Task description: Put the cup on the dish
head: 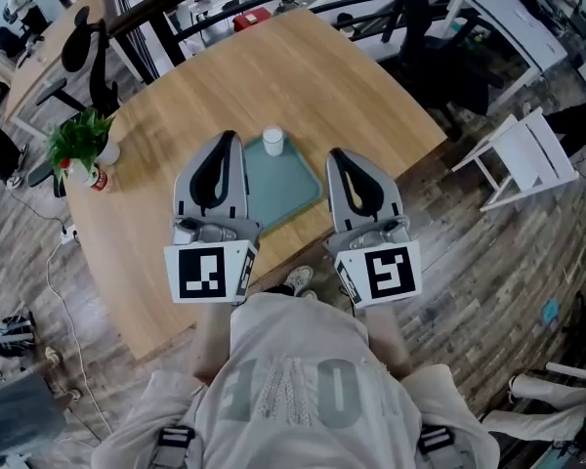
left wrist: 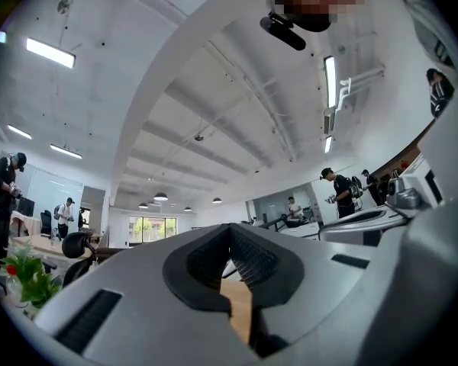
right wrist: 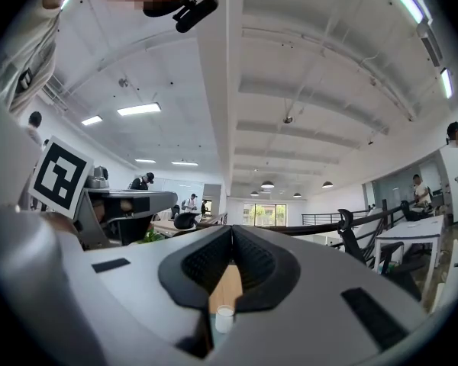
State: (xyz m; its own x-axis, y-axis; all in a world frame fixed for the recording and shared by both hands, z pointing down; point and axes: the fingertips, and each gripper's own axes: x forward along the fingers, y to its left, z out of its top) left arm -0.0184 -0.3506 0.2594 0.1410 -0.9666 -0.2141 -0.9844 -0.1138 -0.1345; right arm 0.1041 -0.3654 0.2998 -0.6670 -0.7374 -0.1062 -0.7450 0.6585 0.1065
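The cup [head: 272,141] – small and white – stands upright on the green dish [head: 278,198], at the dish's 12 o'clock corner, near the middle of the wooden tabletop [head: 303,76]. The left gripper [head: 229,143] is held above the dish's 9 o'clock edge and the right gripper [head: 334,156] above its 3 o'clock edge; neither touches the cup. In the left gripper view the jaws are together at the tips with nothing between them. In the right gripper view the jaws are likewise together and empty – the cup shows beyond them, through the gap below the tips. A potted plant [head: 78,145] stands at the tabletop's 9 o'clock edge.
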